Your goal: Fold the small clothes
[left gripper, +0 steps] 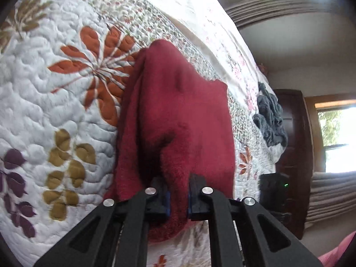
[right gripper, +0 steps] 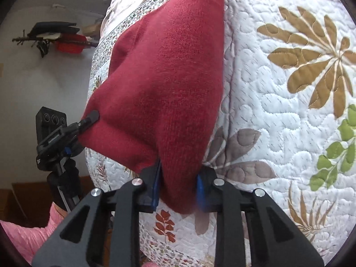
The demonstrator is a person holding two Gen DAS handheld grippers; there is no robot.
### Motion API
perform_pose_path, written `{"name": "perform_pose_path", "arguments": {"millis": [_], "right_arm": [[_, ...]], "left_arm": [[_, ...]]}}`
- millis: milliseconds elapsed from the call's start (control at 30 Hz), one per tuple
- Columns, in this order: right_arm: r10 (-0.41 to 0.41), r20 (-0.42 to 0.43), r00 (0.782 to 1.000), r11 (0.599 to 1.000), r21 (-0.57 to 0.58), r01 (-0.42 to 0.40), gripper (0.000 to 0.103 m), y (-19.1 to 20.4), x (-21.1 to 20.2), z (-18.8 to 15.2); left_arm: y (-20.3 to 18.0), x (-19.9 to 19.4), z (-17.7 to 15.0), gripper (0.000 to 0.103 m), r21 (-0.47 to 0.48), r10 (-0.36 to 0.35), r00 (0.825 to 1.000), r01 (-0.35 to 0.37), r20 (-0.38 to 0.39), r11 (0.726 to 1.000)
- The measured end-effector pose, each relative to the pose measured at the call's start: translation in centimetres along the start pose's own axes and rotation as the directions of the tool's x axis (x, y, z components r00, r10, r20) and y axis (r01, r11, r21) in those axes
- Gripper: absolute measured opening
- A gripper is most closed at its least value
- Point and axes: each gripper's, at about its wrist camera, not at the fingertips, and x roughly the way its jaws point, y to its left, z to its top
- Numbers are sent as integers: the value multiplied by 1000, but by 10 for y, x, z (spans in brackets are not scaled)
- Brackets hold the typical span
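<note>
Dark red knit garment is hanging bunched and creased over the leaf-print quilt — left gripper is pinching one edge, right gripper is clamping another fold, both narrow on the fabric — no readable label or writing showing anywhere.

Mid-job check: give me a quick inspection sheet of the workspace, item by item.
Surface: leaf-pattern quilt on a bed.
Job's things: red knit garment, lifted at two near corners, far end on the quilt.
Clutter: grey cloth crumpled near the bed's edge.
Grippers: left hand-held gripper and right hand-held gripper each shut on the garment.
Cables: nothing seen.
Surroundings: windows, dark wood furniture, wall rack with items.
</note>
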Motion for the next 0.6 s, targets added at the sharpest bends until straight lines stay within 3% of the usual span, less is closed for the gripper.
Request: {"name": "perform_pose_path", "arguments": {"millis": [133,267,367,433,500,600], "right_arm": [[-80,-41,996,997,-1,80,24,-11,24,-1],[-95,-49,994,995,16,96,25,-13,38,2],[-88,-60,994,996,12,89,33,-10,36,6],[-89,-52,995,996,9,90,47,-7,26,11],[-105,-16,994,994,-1,105,54,-3,11,19],[-88,48,995,996,0,88,60,0,-8,35]], "left_arm": [[27,27,-8,9,13,99,993,-98,-68,995],[34,42,-9,11,34,110,991,-108,-77,994],[25,39,-8,15,72,124,989,-119,-82,990],[16,32,-5,21,83,115,989,-107,-90,991],[8,20,2,44,89,123,989,-115,-81,989],[-2,-1,17,55,110,116,993,-115,-4,987]]}}
